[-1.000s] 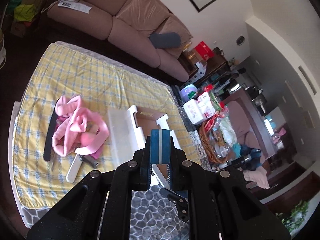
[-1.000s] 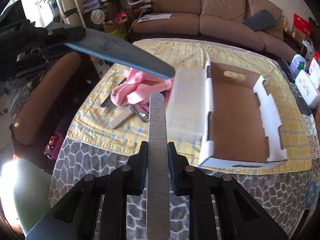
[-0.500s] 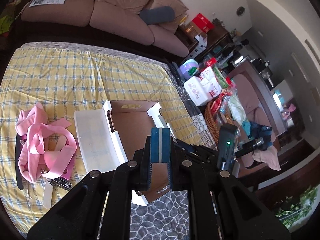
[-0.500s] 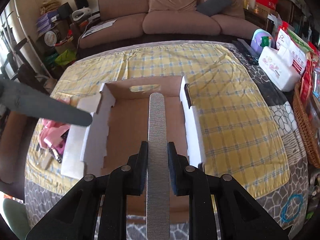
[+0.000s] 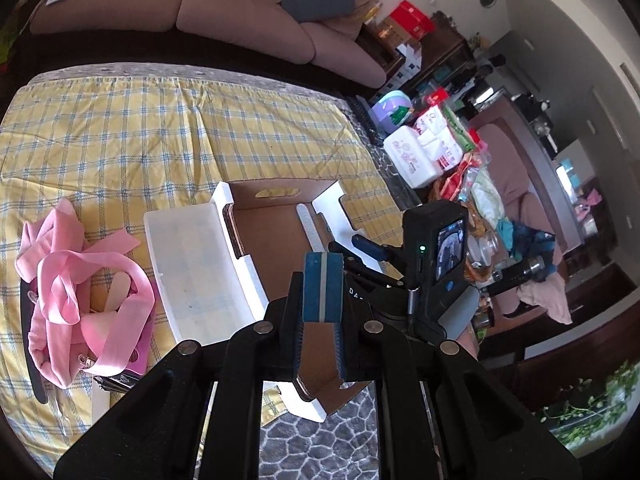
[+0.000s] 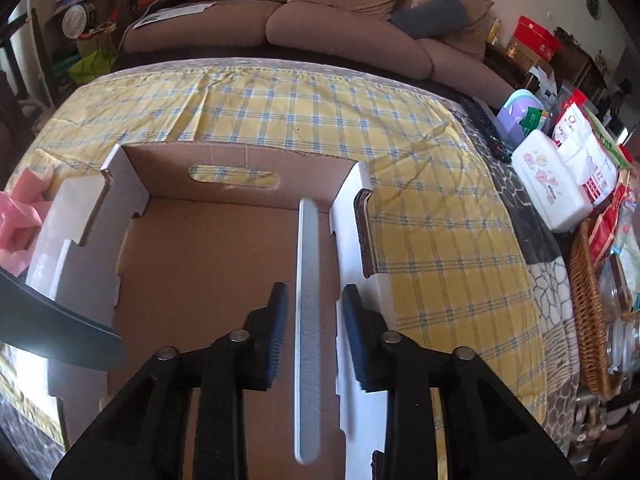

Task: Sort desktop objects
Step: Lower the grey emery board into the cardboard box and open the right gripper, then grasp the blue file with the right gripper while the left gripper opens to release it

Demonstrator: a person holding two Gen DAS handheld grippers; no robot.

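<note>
- The cardboard box (image 6: 224, 264) sat on a yellow checked cloth (image 6: 304, 112) over a table with a grey stone-pattern cover (image 5: 320, 444).
- Over the box's near edge, the right gripper (image 6: 314, 320) was opening, the grey nail file (image 6: 308, 280) loose between its jaws, along the box's right wall.
- The left gripper (image 5: 322, 332) was clenched on a blue file (image 5: 322, 286).
- Left of the box lay a clear lid (image 5: 192, 256), then pink ribbon (image 5: 80, 280).
- Beyond the box stood a brown sofa (image 6: 320, 20); right of the box, a wicker basket (image 6: 588, 320).

Legible text nearly nil. Left wrist view, centre: white letters "DA" on the black gripper body (image 5: 356, 294), rest hidden. Packages (image 5: 434, 146) at right carry print, too small to read.
</note>
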